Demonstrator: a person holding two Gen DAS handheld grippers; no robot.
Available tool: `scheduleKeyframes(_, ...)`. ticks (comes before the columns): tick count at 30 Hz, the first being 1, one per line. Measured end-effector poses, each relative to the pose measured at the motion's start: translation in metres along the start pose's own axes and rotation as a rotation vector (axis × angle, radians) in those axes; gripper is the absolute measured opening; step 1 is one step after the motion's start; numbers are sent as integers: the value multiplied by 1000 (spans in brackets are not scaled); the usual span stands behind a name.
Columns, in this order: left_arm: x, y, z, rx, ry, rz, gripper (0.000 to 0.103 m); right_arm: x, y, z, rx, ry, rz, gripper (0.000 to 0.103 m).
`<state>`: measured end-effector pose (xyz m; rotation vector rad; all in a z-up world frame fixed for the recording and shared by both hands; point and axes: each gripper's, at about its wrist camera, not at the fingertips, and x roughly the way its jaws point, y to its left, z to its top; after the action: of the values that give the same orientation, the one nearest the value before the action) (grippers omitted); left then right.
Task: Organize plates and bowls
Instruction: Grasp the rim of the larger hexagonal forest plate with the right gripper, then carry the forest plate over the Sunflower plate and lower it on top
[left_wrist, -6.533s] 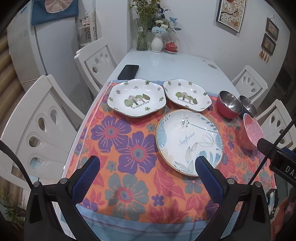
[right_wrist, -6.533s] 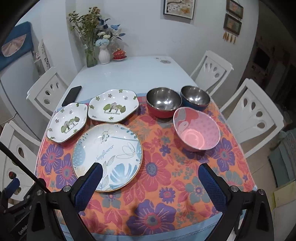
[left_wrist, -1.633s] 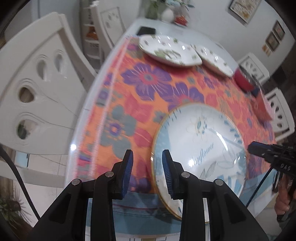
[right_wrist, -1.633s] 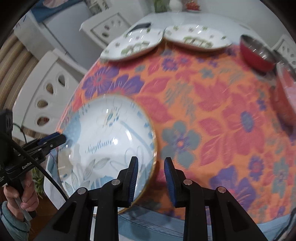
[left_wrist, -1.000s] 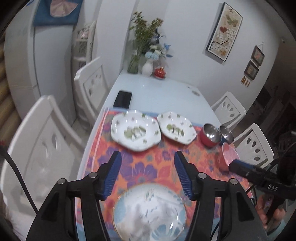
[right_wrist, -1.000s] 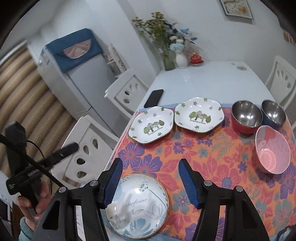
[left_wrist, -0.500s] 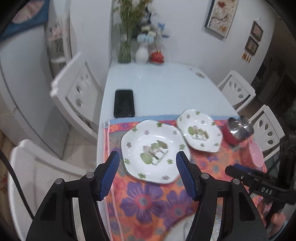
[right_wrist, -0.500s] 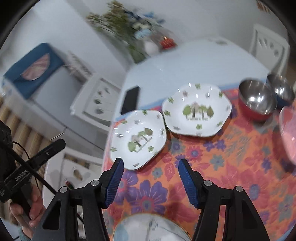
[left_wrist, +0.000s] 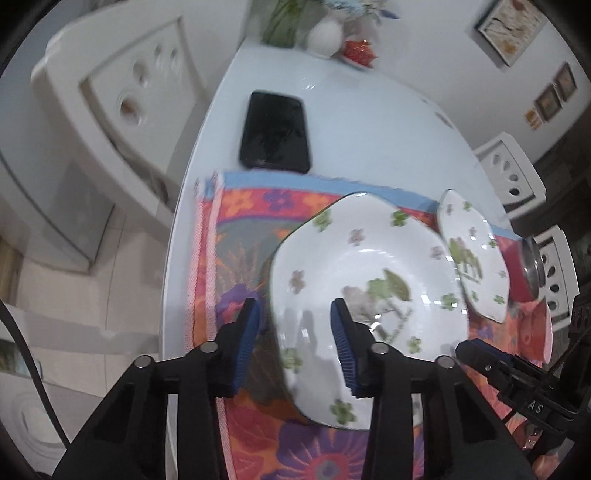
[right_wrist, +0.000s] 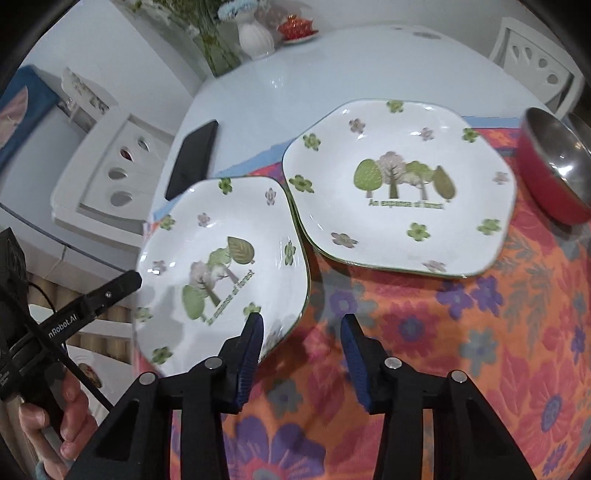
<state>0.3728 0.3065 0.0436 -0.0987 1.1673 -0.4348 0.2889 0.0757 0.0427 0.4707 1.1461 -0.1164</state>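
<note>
A white hexagonal plate with a tree print lies at the left end of the floral cloth. My left gripper is open with its two blue fingers straddling this plate's left rim. My right gripper is open with its fingers either side of the same plate's right rim. A second matching plate lies just to the right, its edge close against the first. A red steel bowl stands further right.
A black phone lies on the bare white table behind the cloth. A vase of flowers and a small red dish stand at the far end. White chairs surround the table.
Both grippers have dropped from high above the table down to the left tree-print plate and narrowed around its opposite rims. The blue sunflower plate is out of view now.
</note>
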Motion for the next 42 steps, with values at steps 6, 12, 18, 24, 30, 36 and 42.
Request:
scheduleKeyframes(6, 16, 8, -3, -18, 23, -66, 33, 27, 6, 9, -38, 23, 25, 20)
scheduleKeyframes(12, 25, 7, -1, -26, 34, -124, 33, 27, 12, 11, -65, 12, -6, 21)
scheduleKeyframes(18, 24, 17, 6, -30, 23, -103, 33, 19, 37, -12, -46, 60, -2, 24)
scheduleKeyframes(24, 30, 16, 6, -7, 51, -124, 33, 25, 27, -19, 14, 89, 66, 25)
scheduleKeyframes(30, 34, 13, 8, 10, 33, -116, 33, 43, 27, 11, -90, 74, 86, 26)
scheduleKeyframes(36, 21, -5, -7, 103, -7, -11, 33, 33, 37, 5, -240, 28, 46, 28)
scheduleKeyframes(42, -13, -10, -28, 65, -63, -21, 33, 5, 37, -17, -297, 16, 78, 28)
